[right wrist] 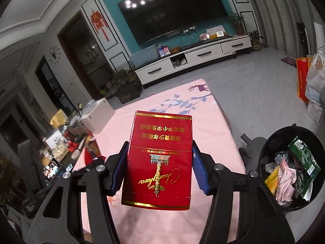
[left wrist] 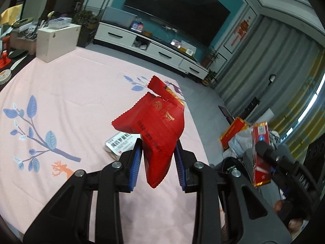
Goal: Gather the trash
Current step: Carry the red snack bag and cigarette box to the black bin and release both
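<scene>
Two loads carried at once, both above the pink cloth-covered bench (left wrist: pixel 61 85) printed with blue leaves. Left gripper (left wrist: pixel 157 162) clamped narrow on a crumpled red foil wrapper (left wrist: pixel 156 122), jaws pinching only its lower fold while the torn, zigzag-edged top flops free above. Right gripper (right wrist: pixel 159 166) closed at mid width on a flat red cardboard cigarette pack (right wrist: pixel 159 158) with gold lettering and gold trim, blue pads pressing both narrow edges, pack upright and held square. Round black waste bin (right wrist: pixel 292 170) on the grey floor low at the right of the bench, already part filled with a green carton, pink paper and yellow scraps. Likely risks from here: wrapper slipping out in transit, since thin glossy foil caught by one fold offers little to bite on; wrapper drifting wide of the rim on release, being light and broad; pack striking the rim if let go too early or at a tilt; the two grippers fouling each other over the narrow bin mouth, the right one already close beside the left in the left wrist view. Also left behind and easily overlooked: a small white printed box (left wrist: pixel 119 144) lying on the bench, half hidden under the wrapper.
</scene>
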Available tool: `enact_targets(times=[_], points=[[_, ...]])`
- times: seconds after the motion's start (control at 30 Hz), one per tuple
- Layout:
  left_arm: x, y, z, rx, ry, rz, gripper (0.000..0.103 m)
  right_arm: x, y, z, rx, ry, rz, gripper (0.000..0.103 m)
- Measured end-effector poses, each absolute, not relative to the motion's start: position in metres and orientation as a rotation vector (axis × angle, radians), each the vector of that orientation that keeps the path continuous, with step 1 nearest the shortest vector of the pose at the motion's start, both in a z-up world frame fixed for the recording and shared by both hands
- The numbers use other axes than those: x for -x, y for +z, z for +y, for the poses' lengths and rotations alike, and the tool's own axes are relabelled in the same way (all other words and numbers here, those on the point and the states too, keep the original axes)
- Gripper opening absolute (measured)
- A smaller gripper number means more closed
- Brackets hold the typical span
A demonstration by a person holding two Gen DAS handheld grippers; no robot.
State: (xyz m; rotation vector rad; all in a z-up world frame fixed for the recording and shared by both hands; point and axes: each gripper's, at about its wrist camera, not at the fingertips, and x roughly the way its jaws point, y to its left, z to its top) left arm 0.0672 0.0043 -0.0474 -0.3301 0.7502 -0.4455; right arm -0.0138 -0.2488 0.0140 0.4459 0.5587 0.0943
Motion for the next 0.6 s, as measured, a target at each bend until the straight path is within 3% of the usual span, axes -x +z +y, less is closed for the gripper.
enact_targets(times=[0.6], points=[[-0.009, -0.02, -0.11, 0.152, -0.726, 0.71, 0.031, 0.077, 0.044, -0.326, -0.488, -0.042, 0.351, 0.058]])
